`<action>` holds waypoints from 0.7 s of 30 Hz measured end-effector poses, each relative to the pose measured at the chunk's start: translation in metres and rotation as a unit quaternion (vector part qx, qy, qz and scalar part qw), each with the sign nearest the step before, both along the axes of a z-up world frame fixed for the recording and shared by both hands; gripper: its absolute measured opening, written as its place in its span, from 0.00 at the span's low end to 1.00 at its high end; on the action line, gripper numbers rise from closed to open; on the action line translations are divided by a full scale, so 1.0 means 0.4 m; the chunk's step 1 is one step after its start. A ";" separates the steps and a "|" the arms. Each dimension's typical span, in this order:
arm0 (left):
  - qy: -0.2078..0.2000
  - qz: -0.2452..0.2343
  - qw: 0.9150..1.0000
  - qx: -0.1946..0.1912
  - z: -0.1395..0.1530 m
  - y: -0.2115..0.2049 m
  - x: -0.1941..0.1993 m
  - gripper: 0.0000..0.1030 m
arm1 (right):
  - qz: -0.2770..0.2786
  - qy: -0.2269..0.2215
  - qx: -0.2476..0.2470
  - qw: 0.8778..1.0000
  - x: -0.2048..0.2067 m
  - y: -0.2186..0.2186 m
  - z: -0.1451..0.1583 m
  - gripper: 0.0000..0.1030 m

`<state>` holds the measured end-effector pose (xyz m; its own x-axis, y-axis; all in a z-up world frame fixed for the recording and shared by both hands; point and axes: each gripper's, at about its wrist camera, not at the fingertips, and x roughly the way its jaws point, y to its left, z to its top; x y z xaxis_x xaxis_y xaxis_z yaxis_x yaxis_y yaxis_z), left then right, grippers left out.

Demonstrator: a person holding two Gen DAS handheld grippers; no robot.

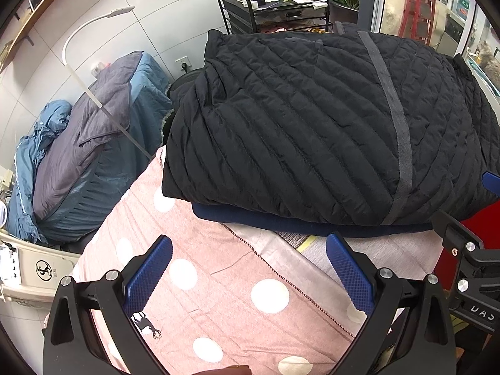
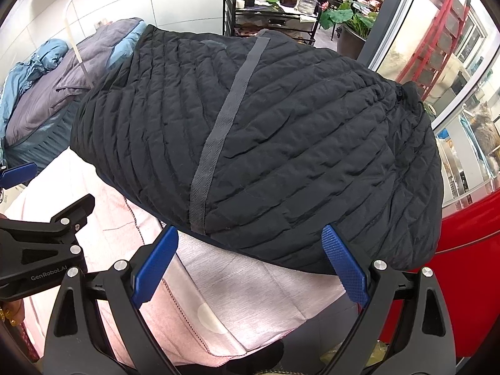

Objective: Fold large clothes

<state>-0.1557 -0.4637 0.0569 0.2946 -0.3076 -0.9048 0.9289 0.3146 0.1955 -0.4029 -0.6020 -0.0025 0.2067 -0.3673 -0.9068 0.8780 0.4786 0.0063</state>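
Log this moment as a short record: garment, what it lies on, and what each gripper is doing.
garment: black quilted jacket, folded, grey tape stripe across it
under it: navy layer showing at its near edge
surface: pink polka-dot blanket
left gripper: open, holding nothing, over the blanket
right gripper: open, holding nothing, at the jacket's near edge

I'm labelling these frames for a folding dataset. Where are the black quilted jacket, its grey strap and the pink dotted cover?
black quilted jacket (image 1: 281, 131): left wrist view, on its quilted top.
grey strap (image 2: 223, 128): right wrist view, mid-length of the band.
pink dotted cover (image 1: 218, 297): left wrist view, pink cloth between dots.
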 end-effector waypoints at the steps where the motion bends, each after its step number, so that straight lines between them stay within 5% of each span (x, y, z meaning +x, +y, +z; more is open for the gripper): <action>1: 0.000 0.000 1.000 0.000 0.000 0.000 0.000 0.94 | 0.000 0.001 0.000 1.000 0.000 -0.001 0.000 0.89; 15: 0.005 -0.004 1.000 -0.001 -0.002 -0.010 -0.012 0.94 | 0.000 0.002 -0.003 1.000 -0.002 -0.002 0.007 0.89; 21: 0.012 0.006 0.999 -0.032 0.010 0.005 -0.004 0.94 | 0.003 0.003 -0.001 1.000 0.005 0.000 -0.002 0.89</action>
